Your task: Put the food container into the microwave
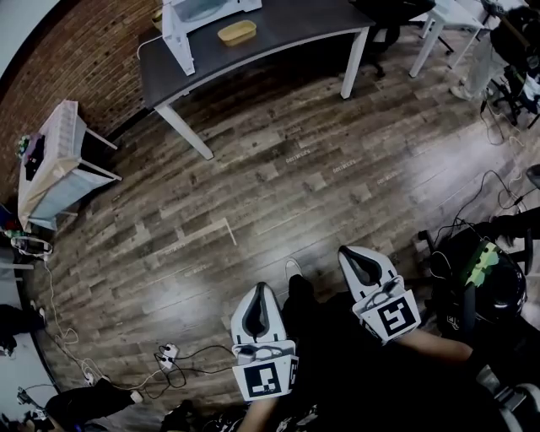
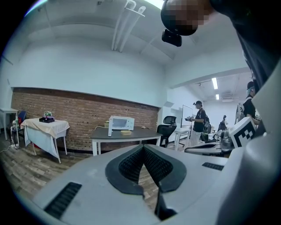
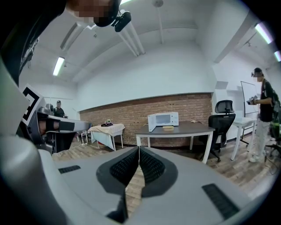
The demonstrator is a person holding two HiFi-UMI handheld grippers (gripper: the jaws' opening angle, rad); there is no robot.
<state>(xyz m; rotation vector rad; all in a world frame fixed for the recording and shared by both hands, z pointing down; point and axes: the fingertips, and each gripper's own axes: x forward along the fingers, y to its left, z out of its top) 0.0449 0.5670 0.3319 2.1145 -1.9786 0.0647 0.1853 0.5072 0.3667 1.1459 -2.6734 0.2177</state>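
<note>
Beside the microwave [image 1: 201, 10], on the dark table [image 1: 295, 25], the food container [image 1: 237, 33] is seen lying just by the microwave's door [image 1: 180, 40], which appears to be swung open. Well apart from the microwave, across the wooden floor [image 1: 278, 169], the left gripper [image 1: 260, 288] and the right gripper [image 1: 348, 251] are pointed toward it, each with its jaws pressed together and nothing between them. The shallow tan container is judged light and fairly stiff (its top may be smooth, so slipping is a risk). It is probably best taken across its narrow width, at the rim.
</note>
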